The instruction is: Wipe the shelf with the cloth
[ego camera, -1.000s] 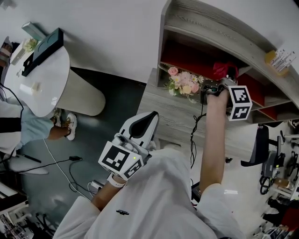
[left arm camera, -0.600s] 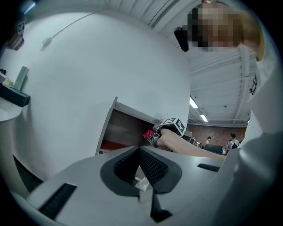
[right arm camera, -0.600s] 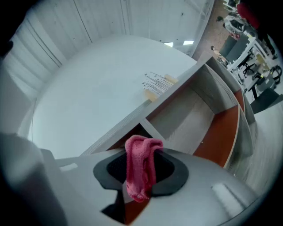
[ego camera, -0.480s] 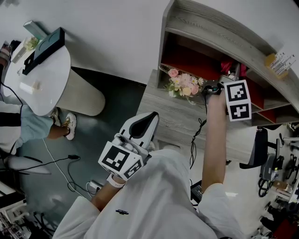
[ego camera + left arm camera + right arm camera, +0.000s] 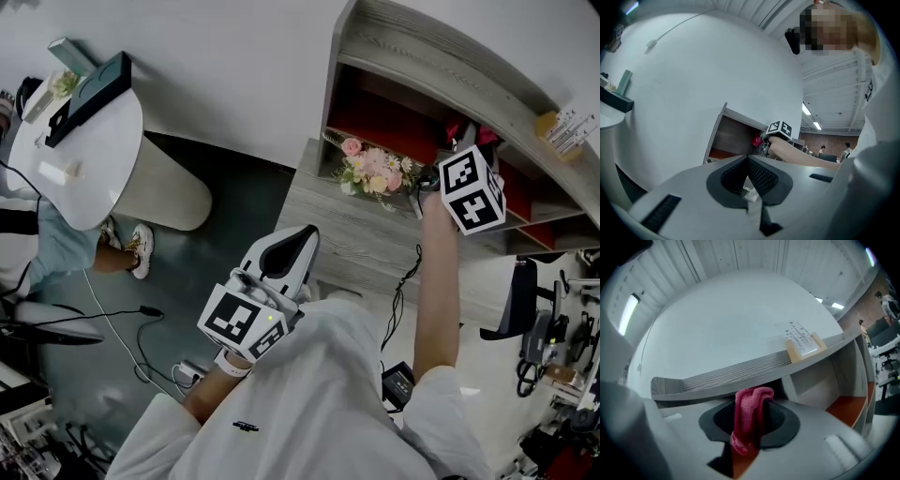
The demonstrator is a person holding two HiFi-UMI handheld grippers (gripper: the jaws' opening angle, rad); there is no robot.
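Note:
My right gripper (image 5: pixel 459 155) is raised to the grey wooden shelf unit (image 5: pixel 441 70), with its marker cube (image 5: pixel 469 189) facing the head camera. It is shut on a red cloth (image 5: pixel 751 420), which hangs folded between the jaws just below the top board (image 5: pixel 740 373). In the head view only a bit of the cloth (image 5: pixel 457 131) shows above the cube. My left gripper (image 5: pixel 306 234) is held low in front of the person's body, jaws together and holding nothing. The left gripper (image 5: pixel 748 161) looks toward the shelf and sees the cloth (image 5: pixel 756 139) from afar.
A bunch of pink and yellow flowers (image 5: pixel 370 171) lies on the lower shelf left of the right gripper. A card holder (image 5: pixel 562 127) stands on the top board. A round white table (image 5: pixel 75 159) and a seated person (image 5: pixel 56 253) are at left; cables (image 5: pixel 122 337) cross the floor.
The right gripper has risen and moved a little right with the cloth, from beside the flowers up toward the top board. The left gripper has not moved.

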